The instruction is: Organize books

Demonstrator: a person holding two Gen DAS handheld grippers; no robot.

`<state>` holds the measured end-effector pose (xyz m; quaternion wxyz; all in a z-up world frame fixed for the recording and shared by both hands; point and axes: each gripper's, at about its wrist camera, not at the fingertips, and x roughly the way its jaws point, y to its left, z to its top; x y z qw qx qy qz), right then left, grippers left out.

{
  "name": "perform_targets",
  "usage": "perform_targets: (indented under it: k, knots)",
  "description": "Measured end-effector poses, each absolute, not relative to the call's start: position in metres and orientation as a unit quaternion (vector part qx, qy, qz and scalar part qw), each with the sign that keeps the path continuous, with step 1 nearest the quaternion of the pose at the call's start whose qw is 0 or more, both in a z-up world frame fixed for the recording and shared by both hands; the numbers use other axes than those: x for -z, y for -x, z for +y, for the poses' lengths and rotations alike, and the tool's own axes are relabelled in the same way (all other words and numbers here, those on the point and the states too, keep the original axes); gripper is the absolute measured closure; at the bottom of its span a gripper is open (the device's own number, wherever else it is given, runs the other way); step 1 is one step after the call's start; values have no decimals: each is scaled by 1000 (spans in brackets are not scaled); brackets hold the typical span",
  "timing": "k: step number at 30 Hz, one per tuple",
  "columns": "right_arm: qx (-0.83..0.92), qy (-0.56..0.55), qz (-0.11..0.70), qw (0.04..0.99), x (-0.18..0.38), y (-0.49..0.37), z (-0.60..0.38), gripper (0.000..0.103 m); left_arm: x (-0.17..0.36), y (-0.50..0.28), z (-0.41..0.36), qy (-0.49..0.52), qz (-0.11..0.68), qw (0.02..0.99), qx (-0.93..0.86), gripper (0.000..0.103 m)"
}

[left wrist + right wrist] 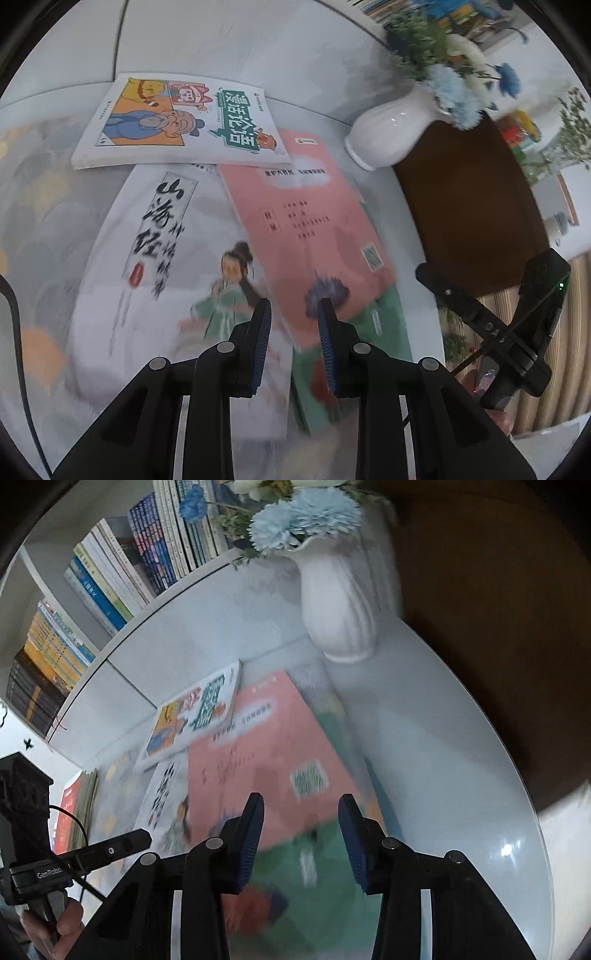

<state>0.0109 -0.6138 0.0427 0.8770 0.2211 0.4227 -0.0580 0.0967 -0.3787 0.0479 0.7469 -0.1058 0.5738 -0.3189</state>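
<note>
On the round white table (399, 206), several books lie loose, and the white vase (384, 129) with blue flowers (450, 92) serves as the landmark. Far to the left of the vase lies a white book (155, 258) with large black brush writing and a painted figure in green. Above it, and still left of the vase, a cartoon book (177, 122) rests with its lower edge over the white book and over the top corner of a pink book (306, 221). The pink book lies closer to the vase, just below and left of it, tilted, on top of a green book (384, 325) whose edge shows on its right side.

The left gripper (293, 325) hovers over the lower corner of the pink book; its jaws stand a small way apart and nothing is pressed between them. The right gripper (301, 823) hangs over the pink book (266, 746) and the green book (325, 878), below the vase (340, 602); its jaws are apart and hold nothing, and whether they touch the covers I cannot tell, because the picture is blurred there.

Behind the vase to the left, a shelf (162, 598) carries rows of standing books (159, 542). At the lower left edge of the right wrist view a hand (62, 926) grips the handle of the left gripper.
</note>
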Motion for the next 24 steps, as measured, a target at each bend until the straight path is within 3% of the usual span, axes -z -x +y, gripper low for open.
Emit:
perform_targets:
  k: [9, 16, 24]
  knots:
    - [9, -219, 459, 861, -5, -84, -631, 61, -20, -124, -396, 116, 589, 747, 285, 80]
    - [-5, -210, 480, 852, 4, -115, -630, 51, -21, -125, -396, 99, 582, 752, 294, 80]
    - [-36, -201, 506, 838, 2, -55, -590, 50, -27, -64, -359, 26, 586, 751, 305, 80]
